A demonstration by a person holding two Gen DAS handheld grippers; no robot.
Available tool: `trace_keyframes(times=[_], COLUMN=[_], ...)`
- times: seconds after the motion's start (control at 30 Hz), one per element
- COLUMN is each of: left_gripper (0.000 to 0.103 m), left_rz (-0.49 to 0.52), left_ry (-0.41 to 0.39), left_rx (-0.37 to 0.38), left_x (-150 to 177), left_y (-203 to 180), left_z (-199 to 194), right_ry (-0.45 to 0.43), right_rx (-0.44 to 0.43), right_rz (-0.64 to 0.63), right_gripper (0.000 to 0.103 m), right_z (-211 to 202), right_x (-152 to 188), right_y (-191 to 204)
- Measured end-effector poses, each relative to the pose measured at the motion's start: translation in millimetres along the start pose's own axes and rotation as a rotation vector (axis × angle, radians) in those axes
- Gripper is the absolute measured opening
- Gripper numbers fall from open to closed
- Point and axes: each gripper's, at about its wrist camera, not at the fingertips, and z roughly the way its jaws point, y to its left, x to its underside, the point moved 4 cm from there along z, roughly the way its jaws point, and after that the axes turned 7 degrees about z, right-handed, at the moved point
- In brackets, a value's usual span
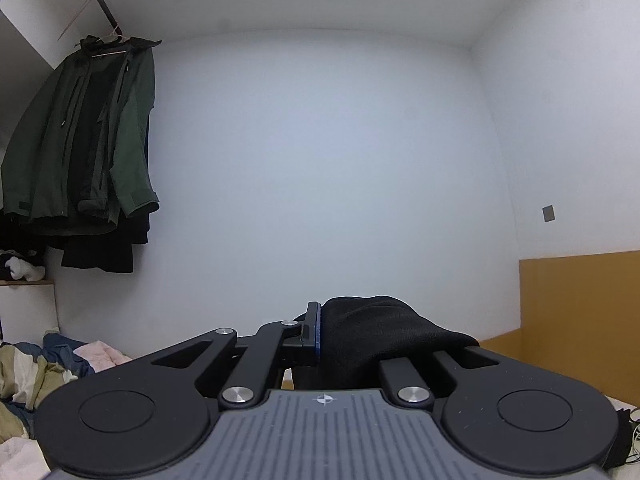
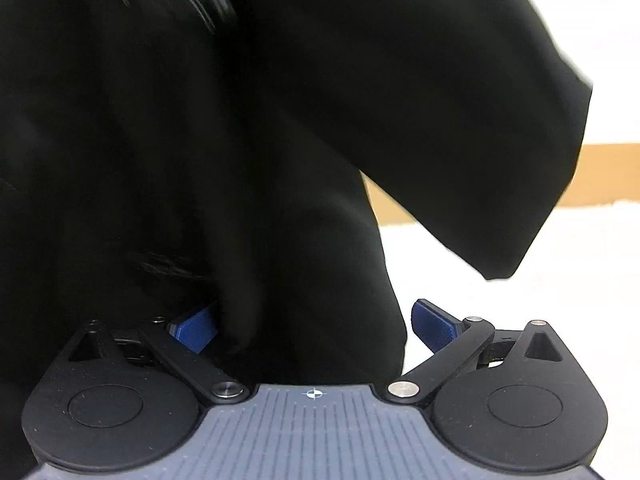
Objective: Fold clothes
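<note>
Left wrist view level toward wall; right close against black garment.

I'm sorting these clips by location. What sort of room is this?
Probably a bedroom. A green jacket hangs on a hanger by the white wall, loose clothes lie heaped below it, and a tan headboard-like panel stands at the right.

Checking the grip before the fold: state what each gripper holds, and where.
Left gripper: shut on a bunched edge of the black garment. Right gripper: jaws apart, the garment hanging between them, not clamped.
</note>
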Motion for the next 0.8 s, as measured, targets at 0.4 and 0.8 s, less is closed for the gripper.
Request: trace_keyframes(times=[0.4,0.8], left_gripper=[0.004,0.004], left_rz=[-0.091,-0.261], left_ry=[0.025,-0.061], left_rx=[-0.095,-0.121], left_x=[32,31], left_y=[79,147], left_z=[-12,-51], right_ry=[-0.107,-0.479], right_rx=[0.046,0.281], right_rz=[0.203,-0.125], right_gripper=[0.014,0.014], right_z=[9,-116], right_x=[-68,-237], right_y=[-40,-2])
